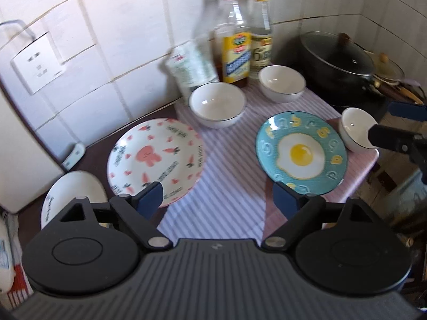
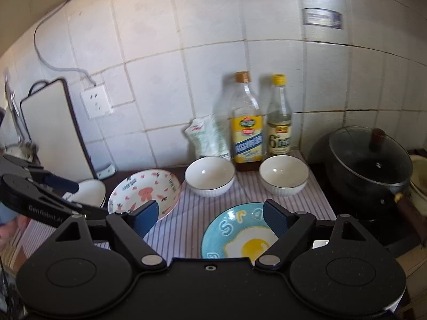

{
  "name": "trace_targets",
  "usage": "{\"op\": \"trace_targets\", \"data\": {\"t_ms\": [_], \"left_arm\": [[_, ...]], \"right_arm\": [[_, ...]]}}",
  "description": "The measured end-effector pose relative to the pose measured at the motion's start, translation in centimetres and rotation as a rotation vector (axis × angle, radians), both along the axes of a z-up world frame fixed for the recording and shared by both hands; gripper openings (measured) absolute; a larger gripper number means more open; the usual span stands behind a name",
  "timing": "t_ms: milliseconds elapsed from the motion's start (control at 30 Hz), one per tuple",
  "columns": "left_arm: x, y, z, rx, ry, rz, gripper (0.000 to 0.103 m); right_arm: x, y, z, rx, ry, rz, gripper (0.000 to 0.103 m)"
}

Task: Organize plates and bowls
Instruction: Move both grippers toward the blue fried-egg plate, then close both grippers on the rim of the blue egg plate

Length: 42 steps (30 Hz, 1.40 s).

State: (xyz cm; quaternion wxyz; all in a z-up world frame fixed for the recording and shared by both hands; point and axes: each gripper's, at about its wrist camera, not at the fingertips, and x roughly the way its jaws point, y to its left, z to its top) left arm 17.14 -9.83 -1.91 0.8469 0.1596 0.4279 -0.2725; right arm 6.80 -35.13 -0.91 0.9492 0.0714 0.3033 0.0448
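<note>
On a striped cloth (image 1: 229, 165) lie a teal fried-egg plate (image 1: 301, 152) (image 2: 240, 237) and a white plate with pink rabbits (image 1: 157, 160) (image 2: 145, 192). Three white bowls stand on it: one at the back middle (image 1: 217, 104) (image 2: 210, 175), one at the back right (image 1: 281, 82) (image 2: 284, 174), one at the right edge (image 1: 356, 129). Another white dish (image 1: 72, 194) (image 2: 89, 190) sits at the far left. My left gripper (image 1: 218, 200) is open and empty above the cloth's front. My right gripper (image 2: 210, 217) is open and empty, its right finger over the egg plate.
Two bottles (image 1: 236, 40) (image 2: 246, 122) and a bag (image 2: 206, 138) stand against the tiled wall. A black lidded pot (image 1: 339, 58) (image 2: 368, 165) sits on the right. A white board (image 2: 56, 133) leans at the left beside a wall socket (image 1: 37, 64).
</note>
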Motion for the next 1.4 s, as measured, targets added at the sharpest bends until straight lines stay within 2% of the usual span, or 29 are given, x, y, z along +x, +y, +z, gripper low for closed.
{"op": "trace_targets", "data": {"t_ms": [100,233,467,633,967,1000,1133,1200,1267,1333,1367,1400], "left_arm": [[-0.4,-1.2,-1.0,-0.007,-0.025,-0.033,0.093],[-0.1,-2.5,-3.2,-0.032,-0.008,-0.040,0.093],[0.6,-4.3,-7.7,-0.051,0.018,-0.063,0.093],[1.9,-5.8,-10.4,-0.055,0.040,-0.056,0.093],[4.9,-9.3,-15.0,-0.091,0.102,-0.034,0.093],[5.3,-9.5,-15.5,-0.091,0.111,-0.031,0.093],[6.1,-10.5,-16.8,-0.093,0.103,-0.044,0.090],[6.6,-10.5,-17.1,-0.124,0.119,-0.039,0.089],[7.2,-10.5,-17.2,-0.148,0.149,-0.027,0.082],[7.7,-10.6,-17.5,-0.148,0.183,-0.016,0.059],[7.9,-10.6,-17.7,-0.142,0.203,-0.009,0.053],[8.2,-10.5,-17.9,-0.148,0.223,0.000,0.048]], "right_arm": [[-1.2,-1.5,-1.6,0.008,-0.024,-0.041,0.089],[-1.9,-3.1,-4.2,-0.016,0.019,-0.106,0.089],[-2.7,-6.2,-8.5,0.017,0.062,-0.218,0.089],[-2.8,-6.7,-11.0,0.018,0.085,-0.240,0.089],[-1.3,-6.4,-15.3,0.096,0.146,-0.241,0.087],[-1.0,-6.5,-15.8,0.104,0.154,-0.248,0.085],[0.0,-6.6,-17.5,0.132,0.172,-0.262,0.065],[0.5,-6.6,-18.1,0.131,0.170,-0.275,0.058],[1.0,-6.8,-18.6,0.151,0.175,-0.288,0.050],[1.5,-6.9,-19.1,0.162,0.179,-0.296,0.040],[1.7,-6.9,-19.3,0.161,0.180,-0.298,0.030],[1.8,-6.9,-19.5,0.161,0.177,-0.302,0.029]]}}
